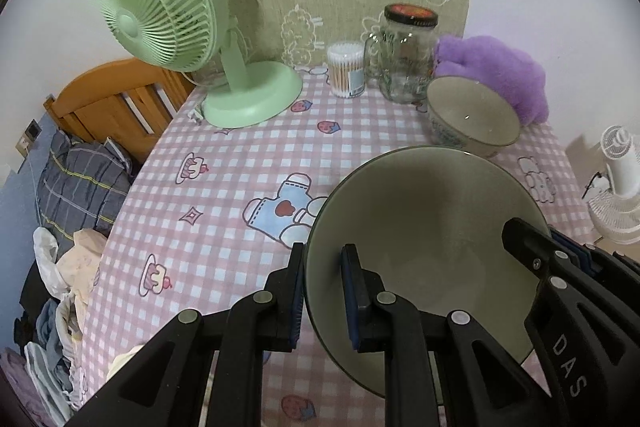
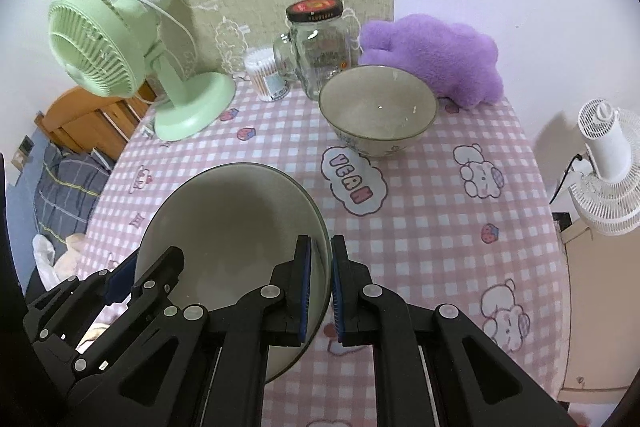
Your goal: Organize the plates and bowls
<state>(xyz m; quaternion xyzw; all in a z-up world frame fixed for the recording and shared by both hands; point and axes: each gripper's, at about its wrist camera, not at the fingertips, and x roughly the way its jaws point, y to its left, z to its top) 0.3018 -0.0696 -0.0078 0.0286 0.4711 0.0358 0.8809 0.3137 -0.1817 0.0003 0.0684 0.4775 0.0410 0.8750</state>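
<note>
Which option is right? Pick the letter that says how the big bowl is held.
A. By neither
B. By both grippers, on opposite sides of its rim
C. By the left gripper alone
B: the left gripper and the right gripper each straddle the big bowl's rim on opposite sides.

Soft even indoor light; strong fisheye bending, dark vignette at corners.

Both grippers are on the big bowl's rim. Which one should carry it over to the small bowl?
Probably right. The right hand-held gripper clamps the big bowl on the rim side nearer the small bowl, over bare tablecloth. The left hand-held gripper holds the far rim.
</note>
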